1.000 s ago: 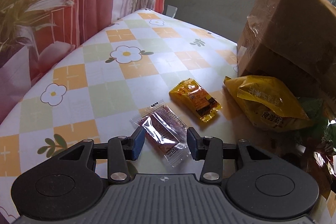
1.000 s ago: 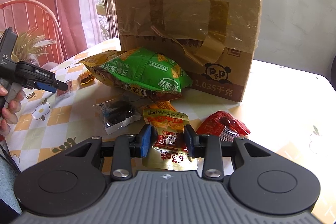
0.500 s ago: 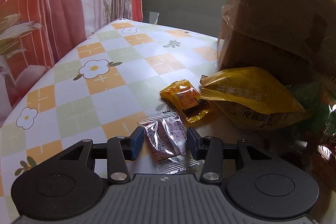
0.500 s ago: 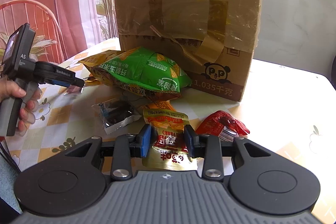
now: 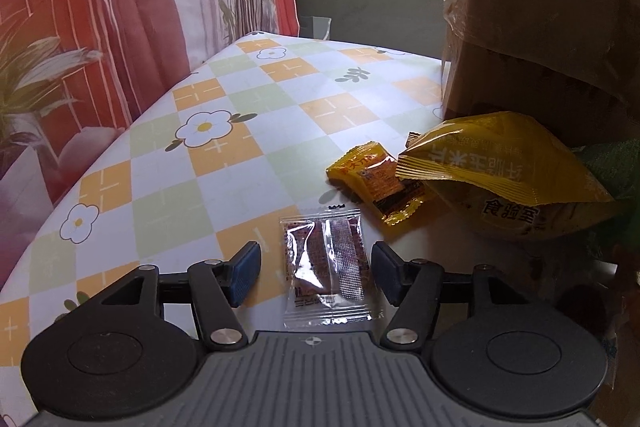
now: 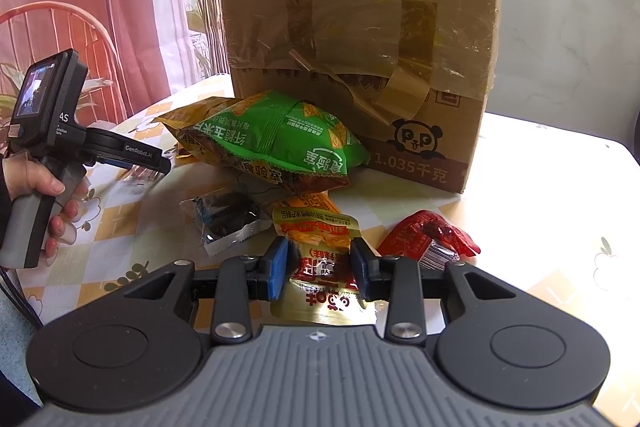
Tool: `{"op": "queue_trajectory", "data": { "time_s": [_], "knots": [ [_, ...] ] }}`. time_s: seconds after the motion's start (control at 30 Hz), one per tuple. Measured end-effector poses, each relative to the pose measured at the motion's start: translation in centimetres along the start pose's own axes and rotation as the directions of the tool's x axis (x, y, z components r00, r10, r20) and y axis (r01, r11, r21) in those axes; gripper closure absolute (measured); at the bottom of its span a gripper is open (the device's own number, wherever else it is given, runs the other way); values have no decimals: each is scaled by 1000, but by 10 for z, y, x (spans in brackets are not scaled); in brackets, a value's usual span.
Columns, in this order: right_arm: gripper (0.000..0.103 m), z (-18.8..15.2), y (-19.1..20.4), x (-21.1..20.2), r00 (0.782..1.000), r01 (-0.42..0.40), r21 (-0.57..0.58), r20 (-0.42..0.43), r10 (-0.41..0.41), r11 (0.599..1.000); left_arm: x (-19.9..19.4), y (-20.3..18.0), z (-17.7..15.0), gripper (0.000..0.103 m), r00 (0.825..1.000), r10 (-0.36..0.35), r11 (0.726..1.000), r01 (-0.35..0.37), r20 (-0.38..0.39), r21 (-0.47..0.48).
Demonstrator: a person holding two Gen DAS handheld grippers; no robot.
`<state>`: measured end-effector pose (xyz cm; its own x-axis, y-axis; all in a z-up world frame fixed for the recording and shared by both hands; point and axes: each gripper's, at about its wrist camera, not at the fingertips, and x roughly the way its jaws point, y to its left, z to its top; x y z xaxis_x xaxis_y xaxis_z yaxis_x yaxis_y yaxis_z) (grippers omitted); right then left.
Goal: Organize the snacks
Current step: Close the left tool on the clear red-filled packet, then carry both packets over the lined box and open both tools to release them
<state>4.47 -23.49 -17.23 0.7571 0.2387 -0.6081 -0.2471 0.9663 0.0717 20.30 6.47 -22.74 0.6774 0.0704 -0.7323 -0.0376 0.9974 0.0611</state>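
A clear packet with a brown snack (image 5: pixel 326 269) lies flat on the table between the fingers of my left gripper (image 5: pixel 316 269), which is open and not touching it. A small orange packet (image 5: pixel 376 183) and a big yellow chip bag (image 5: pixel 500 173) lie just beyond. My right gripper (image 6: pixel 319 269) is shut on a gold and red snack pouch (image 6: pixel 320 259). Around it lie a green chip bag (image 6: pixel 276 143), a clear packet of dark snacks (image 6: pixel 228 219) and a red packet (image 6: pixel 430 237). The left gripper (image 6: pixel 148 163) also shows in the right wrist view, at left.
A large taped cardboard box (image 6: pixel 360 59) stands behind the snacks; it also fills the right of the left wrist view (image 5: pixel 540 11). The table has a checked flower cloth (image 5: pixel 224 131). Its left edge runs along red curtains (image 5: pixel 120 7).
My left gripper has opened wider and let the clear packet down flat on the table, after carrying it right toward the yellow bag and box. My right gripper has not moved.
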Motion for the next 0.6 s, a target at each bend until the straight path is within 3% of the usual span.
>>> {"op": "queue_trajectory", "data": {
  "time_s": [0.03, 0.07, 0.13, 0.33, 0.6],
  "knots": [
    [67, 0, 0, 0, 1000, -1, 0, 1, 1, 1000, -2, 3, -2, 44, 1000, -11, 1000, 11, 6, 7],
    [67, 0, 0, 0, 1000, -1, 0, 1, 1, 1000, -4, 4, -4, 59, 1000, -23, 1000, 22, 14, 19],
    [67, -1, 0, -1, 1000, -2, 2, 2, 2, 1000, -7, 5, -7, 62, 999, -44, 998, 42, 24, 55],
    [67, -1, -1, -3, 1000, 0, 9, 5, 0, 1000, -20, 15, -19, 63, 996, -86, 994, 84, 35, 63],
    [67, -1, -1, -7, 1000, 6, 5, 14, -6, 1000, -63, 5, -27, 63, 981, -159, 980, 144, 111, 134]
  ]
}}
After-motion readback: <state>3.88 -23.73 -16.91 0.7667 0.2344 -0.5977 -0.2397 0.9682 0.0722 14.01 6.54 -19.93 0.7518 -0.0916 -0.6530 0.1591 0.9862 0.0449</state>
